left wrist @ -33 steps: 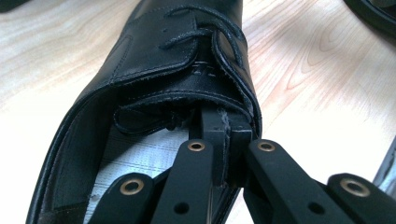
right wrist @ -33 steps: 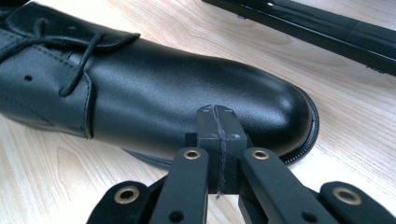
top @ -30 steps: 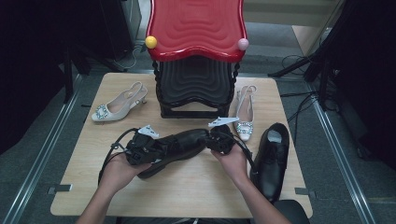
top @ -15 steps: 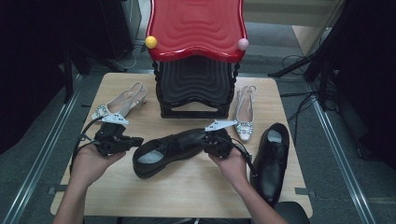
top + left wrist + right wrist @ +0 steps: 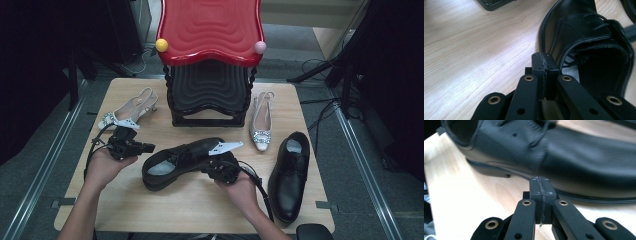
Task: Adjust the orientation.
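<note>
Left gripper view: black shoe [image 5: 584, 42] lies just beyond the pressed-together jaws, as in the right gripper view.

A second ago both hands were pressed in on the black shoe [image 5: 182, 162] at the middle of the surface [image 5: 200, 210], one at each end of it. Since then the left gripper [image 5: 145, 148] has drawn away to the left, off the heel end, and now sits apart from the shoe, near the pale slingback shoe [image 5: 127, 112], its jaws shut on nothing. The right gripper [image 5: 212, 167] has slid a little along the shoe's near side and down toward the front edge, and the shoe now lies flat on its sole, heel opening showing.
</note>
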Tool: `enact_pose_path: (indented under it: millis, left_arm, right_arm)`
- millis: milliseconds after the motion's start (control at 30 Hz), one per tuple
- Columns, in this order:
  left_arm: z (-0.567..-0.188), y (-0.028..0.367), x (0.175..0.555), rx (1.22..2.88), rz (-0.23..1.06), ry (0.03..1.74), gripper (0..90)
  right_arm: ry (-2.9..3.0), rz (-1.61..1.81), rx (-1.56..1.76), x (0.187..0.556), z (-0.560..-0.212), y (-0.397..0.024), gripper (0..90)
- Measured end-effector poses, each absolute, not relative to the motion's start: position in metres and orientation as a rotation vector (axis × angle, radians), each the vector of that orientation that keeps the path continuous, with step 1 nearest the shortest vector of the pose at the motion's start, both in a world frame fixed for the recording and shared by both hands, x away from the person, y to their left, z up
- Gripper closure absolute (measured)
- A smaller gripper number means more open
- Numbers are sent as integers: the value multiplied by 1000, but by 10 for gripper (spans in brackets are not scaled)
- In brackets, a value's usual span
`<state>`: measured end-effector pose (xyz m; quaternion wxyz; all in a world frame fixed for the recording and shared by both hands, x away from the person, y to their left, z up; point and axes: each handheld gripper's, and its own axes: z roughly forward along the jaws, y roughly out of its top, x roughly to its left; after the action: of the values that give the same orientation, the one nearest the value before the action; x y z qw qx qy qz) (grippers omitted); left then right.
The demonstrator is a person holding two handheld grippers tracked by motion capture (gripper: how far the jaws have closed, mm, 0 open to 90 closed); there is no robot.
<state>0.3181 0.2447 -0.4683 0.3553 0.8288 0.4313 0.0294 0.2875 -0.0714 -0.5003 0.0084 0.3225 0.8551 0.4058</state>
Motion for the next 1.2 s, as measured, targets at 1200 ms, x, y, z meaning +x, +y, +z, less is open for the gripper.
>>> enact_pose_path:
  millis: [1200]
  left_arm:
    - [-476,227,281,2137,32,1110,900]
  right_arm:
    - [2738,1224,1025,306,-510,-54,900]
